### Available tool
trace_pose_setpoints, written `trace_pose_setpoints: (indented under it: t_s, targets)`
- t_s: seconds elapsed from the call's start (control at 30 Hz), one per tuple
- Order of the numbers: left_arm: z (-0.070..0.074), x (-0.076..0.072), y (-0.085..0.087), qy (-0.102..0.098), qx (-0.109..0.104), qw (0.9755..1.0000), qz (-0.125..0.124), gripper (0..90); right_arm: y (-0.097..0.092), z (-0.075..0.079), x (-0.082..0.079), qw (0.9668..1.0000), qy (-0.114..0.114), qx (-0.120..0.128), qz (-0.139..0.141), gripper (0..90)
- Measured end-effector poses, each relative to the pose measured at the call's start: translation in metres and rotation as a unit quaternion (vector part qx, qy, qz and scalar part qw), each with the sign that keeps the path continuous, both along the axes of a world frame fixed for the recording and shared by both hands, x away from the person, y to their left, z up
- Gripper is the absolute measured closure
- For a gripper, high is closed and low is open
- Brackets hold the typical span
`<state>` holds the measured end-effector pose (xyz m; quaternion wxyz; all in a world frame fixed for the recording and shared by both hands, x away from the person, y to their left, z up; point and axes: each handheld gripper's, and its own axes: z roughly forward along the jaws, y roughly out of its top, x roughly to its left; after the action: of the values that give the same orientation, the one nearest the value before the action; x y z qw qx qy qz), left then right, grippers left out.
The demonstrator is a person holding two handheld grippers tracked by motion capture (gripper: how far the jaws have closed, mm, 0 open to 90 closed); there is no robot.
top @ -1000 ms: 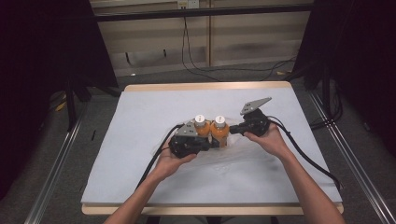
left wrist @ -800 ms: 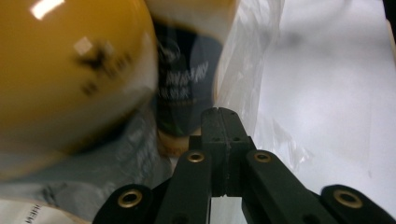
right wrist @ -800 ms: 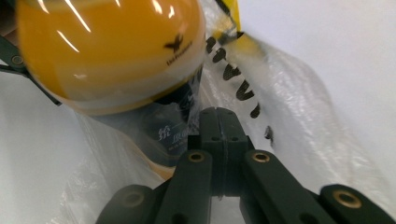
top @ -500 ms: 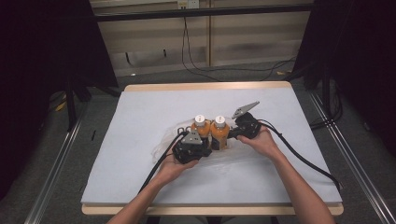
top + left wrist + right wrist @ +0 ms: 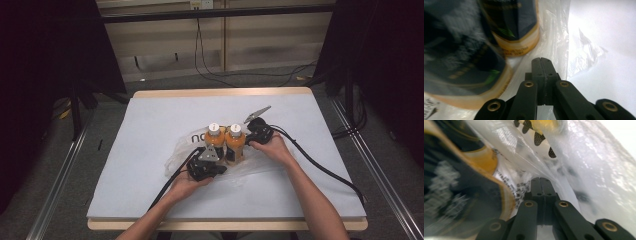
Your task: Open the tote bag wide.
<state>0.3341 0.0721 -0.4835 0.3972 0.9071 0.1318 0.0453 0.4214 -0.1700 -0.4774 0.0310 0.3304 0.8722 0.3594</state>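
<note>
Two orange bottles with white caps, one (image 5: 215,142) beside the other (image 5: 234,145), stand upright on a crumpled clear plastic bag (image 5: 175,155) at the middle of the table. My left gripper (image 5: 215,156) sits low at their near left side, jaws shut. In the left gripper view its tips (image 5: 540,60) rest by the bag film (image 5: 556,32), right of the bottle bases (image 5: 516,25). My right gripper (image 5: 246,142) is at the bottles' right side. Its shut tips (image 5: 540,179) press into printed bag film (image 5: 586,170) beside a bottle (image 5: 461,182). Whether film is pinched I cannot tell.
The white-covered table (image 5: 150,115) has a wooden edge. Black cables trail from both grippers toward the near side and over the right edge. Dark curtains and metal frame rails flank the table.
Both hands have sunk toward the table, the right more than the left, and moved in close to the bottles. The bottles have stayed in place.
</note>
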Motion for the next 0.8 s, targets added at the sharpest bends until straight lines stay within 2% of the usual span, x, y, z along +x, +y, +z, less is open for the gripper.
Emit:
trace_pose_setpoints:
  t_s: [0.07, 0.13, 0.17, 0.2, 0.3, 0.33, 0.43, 0.47, 0.5, 0.57, 0.73, 0.8]
  targets:
    - [0.000, 0.000, 0.000, 0.001, 0.000, 1.0000, 0.000, 90.0, 0.002, -0.002, 0.002, 1.0000, 0.005, -0.001, -0.003, 90.0]
    - [0.000, -0.001, 0.001, 0.001, 0.003, 1.0000, 0.003, 90.0, 0.002, -0.004, 0.005, 0.9999, 0.010, 0.010, -0.006, 90.0]
    - [0.000, -0.002, 0.000, 0.000, -0.003, 1.0000, 0.001, 90.0, 0.002, -0.004, 0.006, 0.9999, 0.010, 0.009, -0.007, 90.0]
    - [0.001, -0.004, 0.000, -0.003, 0.004, 1.0000, -0.002, 90.0, 0.003, -0.004, 0.008, 0.9998, 0.012, 0.011, -0.008, 90.0]
    - [0.001, -0.007, 0.000, -0.002, 0.011, 0.9999, -0.013, 90.0, 0.009, -0.003, 0.012, 0.9999, 0.012, 0.003, -0.010, 90.0]
    - [0.001, -0.008, -0.001, -0.002, 0.006, 0.9998, -0.019, 90.0, 0.010, -0.003, 0.014, 0.9999, 0.013, 0.001, -0.009, 90.0]
    - [0.002, -0.009, -0.001, -0.002, 0.013, 0.9997, -0.022, 90.0, 0.015, -0.001, 0.020, 0.9997, 0.021, -0.006, -0.014, 90.0]
    - [0.001, -0.008, -0.001, 0.002, 0.007, 0.9997, -0.022, 90.0, 0.017, -0.001, 0.022, 0.9997, 0.021, -0.006, -0.010, 90.0]
    - [0.002, -0.008, -0.001, 0.003, 0.012, 0.9997, -0.023, 90.0, 0.019, -0.001, 0.023, 0.9996, 0.024, -0.008, -0.012, 90.0]
    - [0.001, -0.008, -0.001, 0.002, 0.009, 0.9997, -0.024, 90.0, 0.022, 0.000, 0.028, 0.9995, 0.026, -0.013, -0.010, 90.0]
    - [0.004, -0.012, -0.003, -0.004, 0.024, 0.9992, -0.032, 90.0, 0.028, 0.001, 0.038, 0.9993, 0.025, -0.024, -0.013, 90.0]
    - [0.003, -0.011, -0.003, -0.003, 0.015, 0.9994, -0.032, 90.0, 0.030, 0.001, 0.041, 0.9992, 0.028, -0.022, -0.020, 90.0]
